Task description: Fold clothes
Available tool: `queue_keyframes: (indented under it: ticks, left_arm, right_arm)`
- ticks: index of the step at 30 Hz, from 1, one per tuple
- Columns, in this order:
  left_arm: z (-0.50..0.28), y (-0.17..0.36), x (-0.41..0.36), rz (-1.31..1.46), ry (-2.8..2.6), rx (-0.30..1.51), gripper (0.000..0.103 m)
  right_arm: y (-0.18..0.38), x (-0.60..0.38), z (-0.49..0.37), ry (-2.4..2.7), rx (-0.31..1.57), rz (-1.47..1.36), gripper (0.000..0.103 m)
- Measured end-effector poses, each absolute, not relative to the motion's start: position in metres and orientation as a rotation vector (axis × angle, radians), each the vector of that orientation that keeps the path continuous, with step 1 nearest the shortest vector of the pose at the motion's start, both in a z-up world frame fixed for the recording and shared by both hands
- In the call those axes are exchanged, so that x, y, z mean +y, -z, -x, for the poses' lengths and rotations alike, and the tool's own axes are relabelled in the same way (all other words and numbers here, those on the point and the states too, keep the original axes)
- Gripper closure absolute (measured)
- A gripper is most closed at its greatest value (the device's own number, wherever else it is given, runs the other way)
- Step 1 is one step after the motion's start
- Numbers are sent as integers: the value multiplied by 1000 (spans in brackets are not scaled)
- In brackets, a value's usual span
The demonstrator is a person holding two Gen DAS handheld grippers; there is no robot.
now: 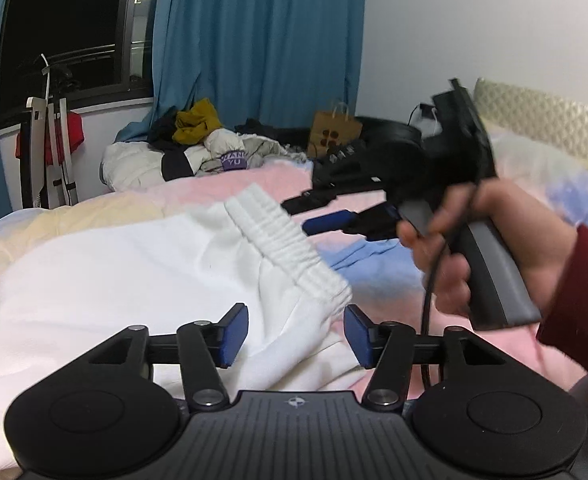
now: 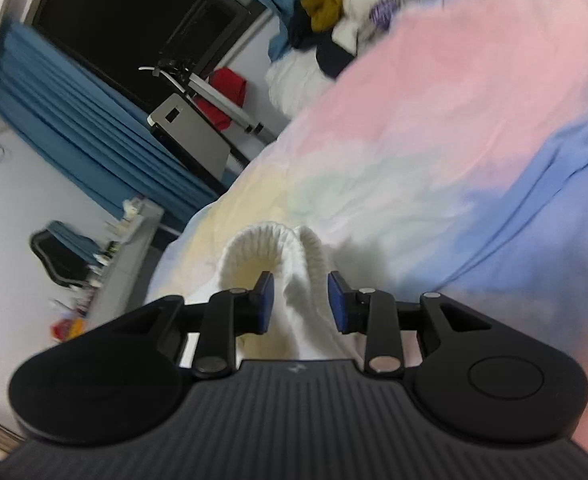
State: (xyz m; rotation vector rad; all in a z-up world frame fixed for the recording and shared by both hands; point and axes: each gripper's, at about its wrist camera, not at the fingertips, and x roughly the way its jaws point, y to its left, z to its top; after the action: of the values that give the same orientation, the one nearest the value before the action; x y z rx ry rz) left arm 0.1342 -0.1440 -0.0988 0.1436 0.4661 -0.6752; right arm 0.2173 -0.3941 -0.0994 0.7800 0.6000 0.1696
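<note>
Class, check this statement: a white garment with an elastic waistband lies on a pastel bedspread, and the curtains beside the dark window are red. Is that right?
Not quite. The curtains beside the dark window are blue, not red, as the left wrist view shows. The rest stands: the white garment with its elastic waistband lies on the pastel bedspread.

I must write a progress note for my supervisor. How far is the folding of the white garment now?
Done: little that shows; the white garment lies rumpled on the bed cover, with no neat fold visible. In hand: its elastic waistband sits between the open pads of the right gripper, and the left gripper, also open, hovers at the cloth. Left: grasping, folding and smoothing, by the look of it.
</note>
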Motion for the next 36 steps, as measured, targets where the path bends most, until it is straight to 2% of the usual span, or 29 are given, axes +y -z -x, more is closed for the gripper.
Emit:
queue_keyframes:
  ticks: [4, 15, 17, 19, 20, 24, 31, 36]
  left_arm:
    - [-119, 81, -127, -120, 611, 446, 34]
    - [-119, 57, -50, 46, 328, 535, 22]
    - [-121, 53, -35, 77, 284, 548, 20]
    - [-123, 48, -26, 90, 254, 546, 15]
    - [-123, 47, -22, 94, 246, 546, 14]
    - [-128, 46, -8, 118, 205, 568, 5]
    - [-145, 59, 16, 212, 174, 646, 2]
    - [-150, 68, 33, 268, 161, 671, 1]
  right_arm:
    - [77, -379, -180, -150, 527, -633, 70]
    - [65, -348, -118, -180, 416, -526, 68]
    - [64, -342, -112, -166, 413, -497, 58]
    - [67, -339, -107, -161, 414, -500, 33]
    - [68, -337, -104, -157, 416, -504, 28]
    - [74, -336, -104, -127, 460, -544, 18]
    - [103, -337, -122, -81, 598, -641, 19]
    - [119, -337, -136, -144, 618, -732, 19]
